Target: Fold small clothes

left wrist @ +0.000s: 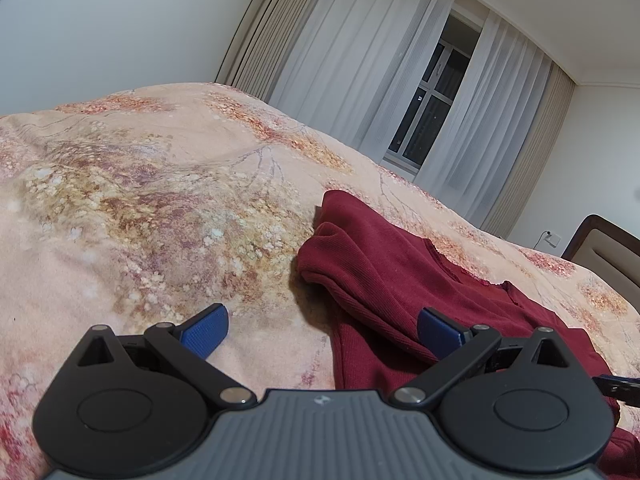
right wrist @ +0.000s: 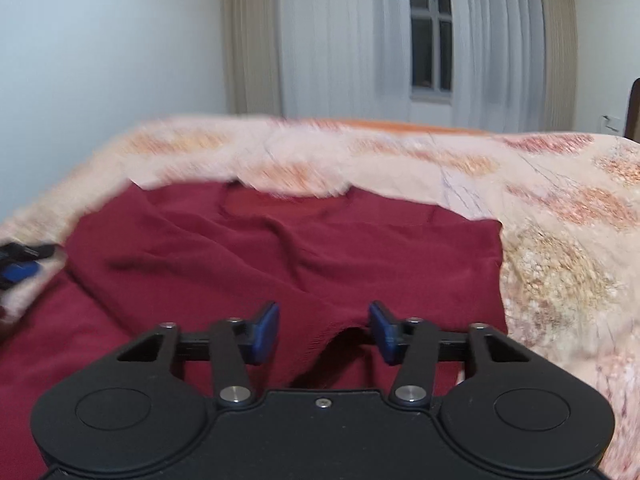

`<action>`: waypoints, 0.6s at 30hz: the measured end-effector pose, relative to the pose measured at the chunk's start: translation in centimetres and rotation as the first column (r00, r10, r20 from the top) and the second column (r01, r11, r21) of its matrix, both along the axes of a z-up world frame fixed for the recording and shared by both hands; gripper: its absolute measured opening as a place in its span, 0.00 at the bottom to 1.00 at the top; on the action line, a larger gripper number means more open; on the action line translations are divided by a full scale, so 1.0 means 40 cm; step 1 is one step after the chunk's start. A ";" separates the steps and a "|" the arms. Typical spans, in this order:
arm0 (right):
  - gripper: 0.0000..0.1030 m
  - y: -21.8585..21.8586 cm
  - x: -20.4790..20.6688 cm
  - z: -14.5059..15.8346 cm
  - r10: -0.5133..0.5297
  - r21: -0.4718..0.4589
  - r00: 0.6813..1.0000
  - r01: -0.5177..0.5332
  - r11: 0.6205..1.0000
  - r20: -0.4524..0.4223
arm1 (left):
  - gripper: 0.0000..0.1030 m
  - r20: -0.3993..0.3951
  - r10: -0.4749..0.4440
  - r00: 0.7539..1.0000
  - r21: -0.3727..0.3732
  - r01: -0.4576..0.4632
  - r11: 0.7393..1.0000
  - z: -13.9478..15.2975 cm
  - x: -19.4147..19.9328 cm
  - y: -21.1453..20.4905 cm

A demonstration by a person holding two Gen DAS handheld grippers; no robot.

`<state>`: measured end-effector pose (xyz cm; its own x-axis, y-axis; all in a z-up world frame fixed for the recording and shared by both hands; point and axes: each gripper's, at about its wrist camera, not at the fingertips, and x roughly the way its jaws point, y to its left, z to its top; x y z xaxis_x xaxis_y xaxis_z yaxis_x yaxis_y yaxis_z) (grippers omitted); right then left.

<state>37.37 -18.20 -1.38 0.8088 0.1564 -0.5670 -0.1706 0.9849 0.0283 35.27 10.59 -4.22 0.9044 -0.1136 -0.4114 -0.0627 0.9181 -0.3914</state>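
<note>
On floral bedspread (left wrist: pixel 140 208) (curtained window (left wrist: pixel 432 96) behind): maroon garment (right wrist: pixel 280 248); left gripper (left wrist: pixel 324 328) wide, right gripper (right wrist: pixel 324 332) parted, gripping nothing

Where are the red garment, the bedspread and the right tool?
red garment (right wrist: pixel 304 248): right wrist view, chest panel.
bedspread (left wrist: pixel 160 208): left wrist view, bare floral area.
right tool (right wrist: pixel 324 330): right wrist view, gap between blue pads.

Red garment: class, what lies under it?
The red garment lies spread on a floral bedspread, which shows all around it. Whatever sits beneath the cloth itself is covered.
</note>
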 end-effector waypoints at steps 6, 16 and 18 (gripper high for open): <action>0.05 0.025 0.020 -0.002 0.055 -0.062 0.998 -0.056 0.996 -0.026 | 1.00 0.007 0.000 1.000 -0.005 0.000 1.000 -0.001 -0.003 0.001; 0.05 0.072 0.070 0.173 0.123 -0.309 0.953 -0.032 0.950 0.278 | 1.00 0.032 -0.004 0.999 -0.023 0.005 1.000 -0.001 -0.010 0.008; 0.05 0.056 0.100 0.163 0.099 -0.313 0.961 -0.013 0.950 0.260 | 1.00 0.034 -0.005 0.999 -0.027 0.006 1.000 0.000 -0.011 0.009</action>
<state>41.36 -15.95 5.15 0.9324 0.0598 -0.3566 -0.1845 0.9269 -0.3268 34.83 10.96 -4.23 0.9171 -0.1295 -0.3770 -0.0436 0.9075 -0.4178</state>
